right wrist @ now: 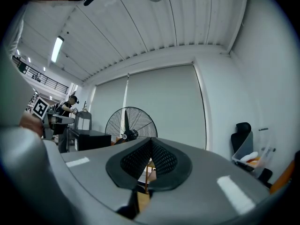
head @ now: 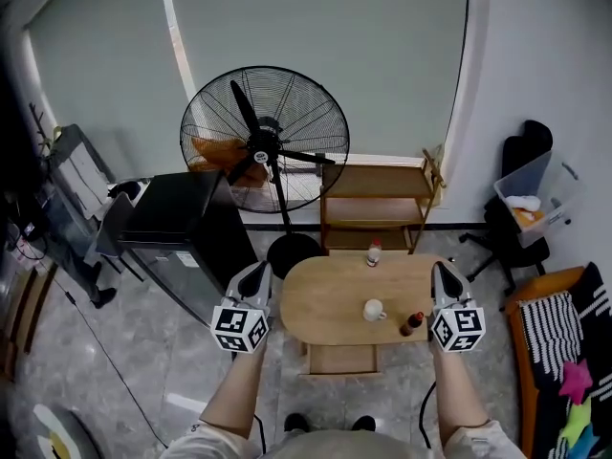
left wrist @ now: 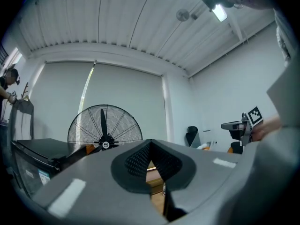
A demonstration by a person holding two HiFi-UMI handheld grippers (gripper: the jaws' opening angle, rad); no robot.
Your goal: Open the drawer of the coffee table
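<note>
The left gripper (head: 257,270) is pressed shut. In its own view the two dark pads meet at the tip with nothing between them. The right gripper (head: 446,269) is the same, with its jaws together and pinching nothing. Both are held up in the air and point level, away from the person; neither touches anything. Seen from above, the left one hangs at the left end of the coffee table (head: 325,290) and the right one at its right end, so the table lies between them.

The table has an oval top of light wood and stands just in front of the person's feet. The drawer (head: 340,359) shows as a flat wooden rectangle below the near edge of the top, jutting toward the shoes — how far out it is I cannot tell from here.

On the table, a white cup (head: 374,310) stands near the middle, a dark bottle (head: 411,323) is just right of it, and a small bottle (head: 374,251) is at the far edge. Beyond the table stand a big black fan (head: 265,142) and a wooden shelf (head: 378,208) — and to the table's left, a black cabinet (head: 186,223).
</note>
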